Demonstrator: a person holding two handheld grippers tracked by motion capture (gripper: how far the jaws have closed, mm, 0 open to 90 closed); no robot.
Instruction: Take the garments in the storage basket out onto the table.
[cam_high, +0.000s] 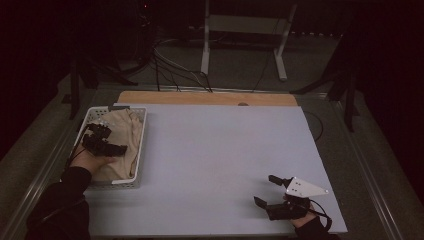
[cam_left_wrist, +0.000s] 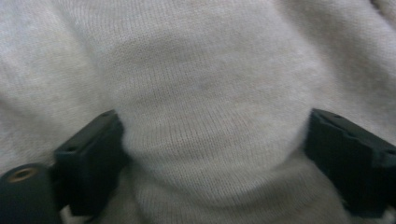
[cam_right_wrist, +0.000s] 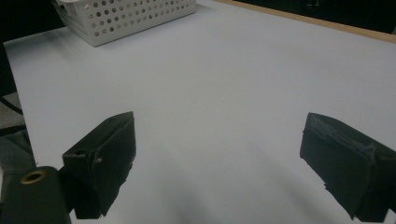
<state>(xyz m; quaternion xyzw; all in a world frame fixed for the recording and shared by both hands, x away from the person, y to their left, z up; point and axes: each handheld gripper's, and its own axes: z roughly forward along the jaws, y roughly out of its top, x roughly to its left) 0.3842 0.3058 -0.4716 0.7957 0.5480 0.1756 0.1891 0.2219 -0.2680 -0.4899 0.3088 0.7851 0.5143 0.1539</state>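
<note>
Beige knit garment (cam_high: 122, 134) lies bunched in the white perforated basket (cam_high: 141, 145) at the left edge of the desk (cam_high: 220, 160), filling most of it; fine ribbed knit, soft folds, a bulge of it pushed up in the left gripper view (cam_left_wrist: 210, 140). Left hand-held gripper (cam_high: 105, 141) is down in the basket on top of the garment, person's left hand (cam_high: 92, 161) behind it, dark sleeve coming in from the bottom left. In the left gripper view its jaws stand wide apart with a fold of knit between them, fabric touching both inner faces; wide, not clamped yet. Right hand-held gripper (cam_high: 266, 191) sits near the front right of the desk, well apart from the basket, grey three-cornered plate on top, cable trailing by the wrist. In the right gripper view (cam_right_wrist: 217, 154) its jaws are spread wide, nothing between them, bare pale desk surface under them, basket corner (cam_right_wrist: 130, 18) far off at top left. Desk top is a pale sheet with a wooden strip (cam_high: 207, 98) along the far edge. Background floor dark, with cables and a white stand's legs (cam_high: 242, 45) beyond the desk.
</note>
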